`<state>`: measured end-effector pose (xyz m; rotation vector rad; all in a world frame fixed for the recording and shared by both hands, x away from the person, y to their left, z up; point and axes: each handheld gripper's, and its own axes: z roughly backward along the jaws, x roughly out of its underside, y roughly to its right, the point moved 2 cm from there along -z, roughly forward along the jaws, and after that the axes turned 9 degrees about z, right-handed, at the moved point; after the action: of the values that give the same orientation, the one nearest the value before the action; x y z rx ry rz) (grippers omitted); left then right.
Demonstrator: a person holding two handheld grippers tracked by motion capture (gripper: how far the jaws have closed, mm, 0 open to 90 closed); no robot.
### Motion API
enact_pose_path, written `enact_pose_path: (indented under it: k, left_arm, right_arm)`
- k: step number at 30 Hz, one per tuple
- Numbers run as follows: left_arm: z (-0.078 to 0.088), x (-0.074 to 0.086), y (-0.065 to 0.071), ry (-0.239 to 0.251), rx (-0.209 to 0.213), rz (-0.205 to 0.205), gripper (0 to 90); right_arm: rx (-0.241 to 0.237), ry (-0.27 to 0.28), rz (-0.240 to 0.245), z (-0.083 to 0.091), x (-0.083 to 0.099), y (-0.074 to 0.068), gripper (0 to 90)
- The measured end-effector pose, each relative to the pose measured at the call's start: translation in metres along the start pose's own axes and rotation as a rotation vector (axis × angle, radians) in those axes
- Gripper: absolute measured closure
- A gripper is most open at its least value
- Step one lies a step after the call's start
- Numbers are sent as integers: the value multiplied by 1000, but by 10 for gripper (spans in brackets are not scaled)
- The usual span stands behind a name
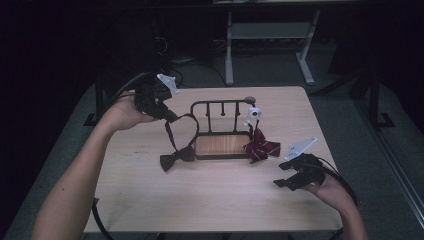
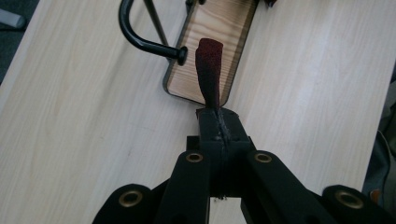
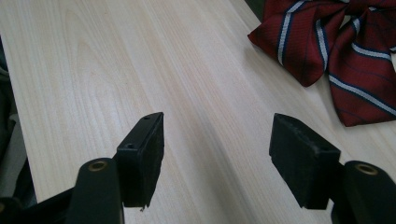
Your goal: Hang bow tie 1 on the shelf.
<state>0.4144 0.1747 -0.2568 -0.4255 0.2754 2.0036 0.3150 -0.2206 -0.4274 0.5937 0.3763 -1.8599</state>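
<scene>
Strap (image 2: 208, 70) of the dark bow tie (image 1: 176, 157) is clamped between the closed jaws of the left gripper (image 1: 167, 114), near the table's far left corner. The bow itself lies on the table (image 1: 210, 200), touching the left end of the rack (image 1: 221, 125), and the strap loops up from it to the gripper. A striped bow tie (image 1: 261, 148) lies at the rack's right end. Near the right edge of the table, the right gripper (image 3: 217, 158) hovers with jaws wide apart, holding nothing.
</scene>
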Motion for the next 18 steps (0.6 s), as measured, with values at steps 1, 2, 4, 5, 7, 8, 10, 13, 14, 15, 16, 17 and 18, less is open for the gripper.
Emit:
enact_pose_path:
  k: [1, 2, 4, 5, 7, 8, 10, 13, 14, 15, 16, 17, 18]
  left_arm:
    - [0, -1, -1, 0, 0, 6, 900]
    - [0, -2, -3, 7, 8, 13, 899]
    - [-1, -3, -6, 9, 8, 20, 899]
    - [-1, -3, -7, 6, 8, 21, 899]
    - [-2, -4, -10, 9, 8, 24, 899]
    - [-2, -5, -11, 9, 9, 27, 899]
    - [-4, -5, -14, 5, 6, 29, 899]
    - [-7, -7, -18, -4, 0, 43, 899]
    - [-8, -7, -19, -3, -2, 47, 899]
    - [-8, -8, -20, 3, -3, 56, 899]
    - [-8, -8, -23, 2, -5, 58, 899]
    - [-9, -8, -23, 5, -2, 65, 898]
    - [-10, -9, -23, 1, -4, 65, 898]
  right_arm:
    - [0, 0, -3, 0, 0, 0, 351]
    - [0, 1, -4, 1, 0, 0, 351]
    - [2, 4, -1, 1, 0, 0, 351]
    - [3, 4, 1, 2, 0, 0, 351]
    - [4, 5, 0, 2, 1, 0, 351]
    - [4, 5, 1, 2, 1, 0, 351]
    - [4, 5, -2, 2, 1, 0, 352]
    - [4, 3, -1, 2, 0, 0, 352]
    - [4, 2, 0, 2, 0, 0, 352]
    - [4, 3, -2, 2, 0, 0, 351]
    - [4, 3, -1, 3, 0, 0, 351]
    - [6, 5, -1, 3, 0, 0, 351]
    - [5, 5, -5, 3, 1, 0, 351]
